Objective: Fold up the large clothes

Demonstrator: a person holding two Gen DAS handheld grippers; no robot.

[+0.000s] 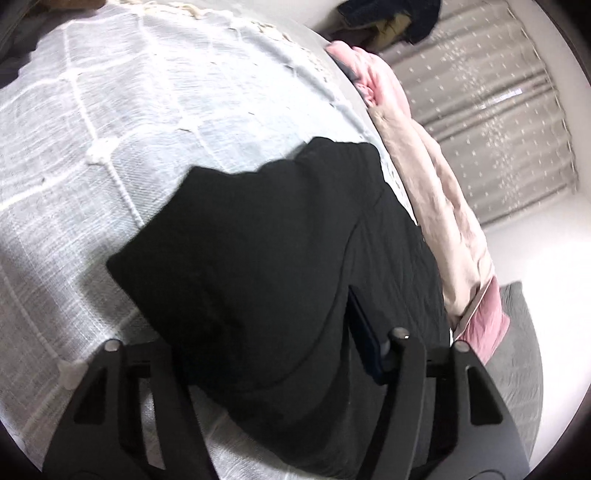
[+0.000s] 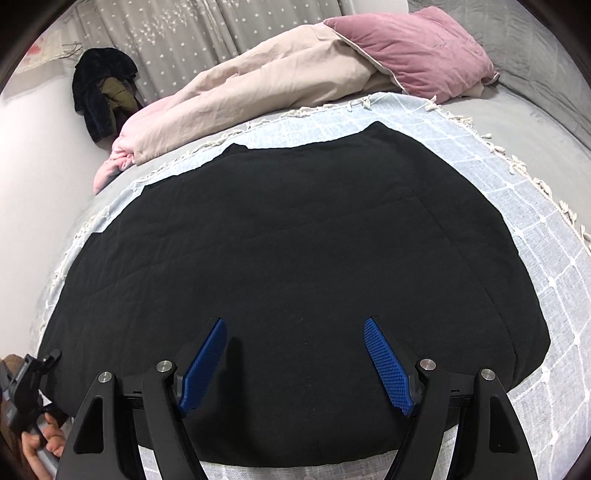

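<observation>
Two tools are yours here. Your right tool (image 2: 295, 363) hovers with its blue pads (image 2: 389, 365) spread wide apart over the near edge of the black garment (image 2: 288, 236), which lies flat on the pale checked throw (image 2: 517, 229) covering the bed. Your left tool (image 1: 280, 369) has a fold of that black garment (image 1: 258, 258) draped between its fingers; whether they pinch it, you cannot tell. Beside the throw lies a beige duvet (image 2: 266, 81), its end against a pink pillow (image 2: 413, 48).

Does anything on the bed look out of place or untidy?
The black garment lies flat on the checked white throw. Behind it, a beige and pink quilt is bunched up loosely, and dark clothes sit piled by the star-patterned curtain.
</observation>
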